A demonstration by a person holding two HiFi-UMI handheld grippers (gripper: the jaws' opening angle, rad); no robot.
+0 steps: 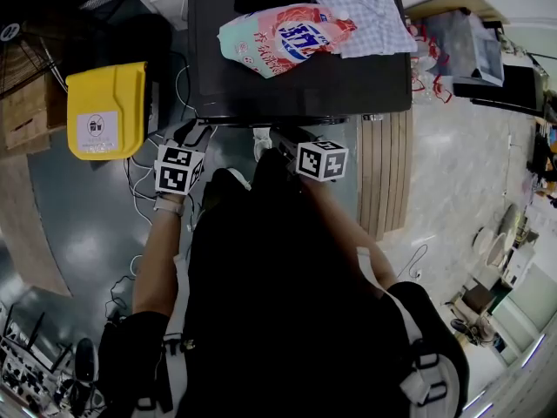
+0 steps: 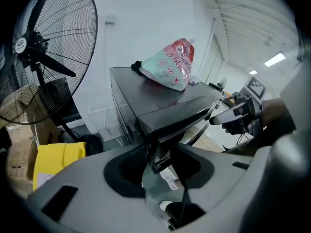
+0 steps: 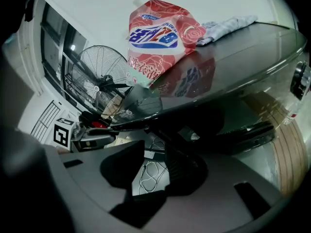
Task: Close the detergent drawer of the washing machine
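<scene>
Dark grey washing machine (image 1: 365, 85): its glossy top fills the upper middle of the head view, and the overhanging front edge hides the front face.
Detergent drawer (image 2: 156, 158): a dark piece just under the left corner of the machine's front edge. Only the left gripper view shows it, its outline is hard to make out, and I cannot tell how far it stands out.
Left gripper (image 1: 193, 132): at that same front corner. Its jaws stand a narrow gap apart with the dark drawer piece between them. Floor shows beside the piece, so the pads do not clamp it.
Right gripper (image 3: 154, 154): below the middle of the front edge. Its jaws stand fairly wide and hold nothing.
White cables (image 3: 148, 177): on the floor, seen through the right gripper's gap.
Pink-and-mint detergent pouch (image 1: 283, 37): lies on the machine's top, left of centre.
Blue-checked cloth (image 1: 370, 11): at the back right corner of the top, touching the pouch and cut off by the picture's edge.
Yellow plastic bin (image 1: 104, 111): on the floor just off the machine's left edge.
Black wire-cage fan (image 2: 43, 57): behind the bin.
Pale wooden slats (image 1: 383, 172): along the machine's right edge.
White shoe (image 2: 170, 177): on the floor under the left gripper's jaws.
In the way: the person's dark clothing and both marker cubes cover the machine's front in the head view.
</scene>
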